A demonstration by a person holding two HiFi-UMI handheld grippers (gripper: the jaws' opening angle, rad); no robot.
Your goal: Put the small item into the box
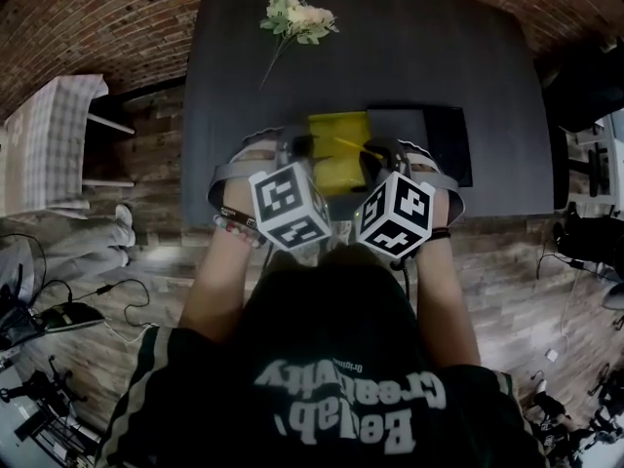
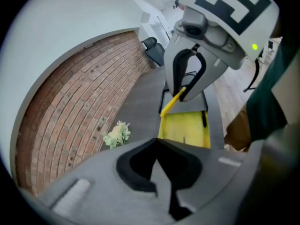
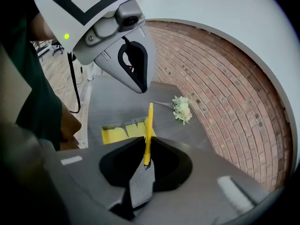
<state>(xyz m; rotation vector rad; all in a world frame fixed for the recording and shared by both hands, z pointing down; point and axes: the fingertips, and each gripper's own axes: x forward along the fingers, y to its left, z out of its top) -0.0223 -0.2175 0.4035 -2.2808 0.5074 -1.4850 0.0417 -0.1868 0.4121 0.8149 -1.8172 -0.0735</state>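
Observation:
A yellow pen (image 3: 149,130) stands up between the jaws of my right gripper (image 3: 145,165), which is shut on its lower end. Seen from the left gripper, the pen (image 2: 172,102) slants down from the right gripper (image 2: 187,86) over the open box (image 2: 183,128), which is yellow inside. In the head view the box (image 1: 336,130) lies on the dark table just beyond both marker cubes. My left gripper (image 2: 161,165) has its jaws together with nothing between them and hangs beside the right one, over the box's near side.
The box's black lid (image 1: 434,130) lies open to its right. A bunch of pale artificial flowers (image 1: 297,18) rests at the far side of the dark table (image 1: 234,96). Brick wall behind the table, wooden floor and cables around, a chair (image 1: 58,135) at the left.

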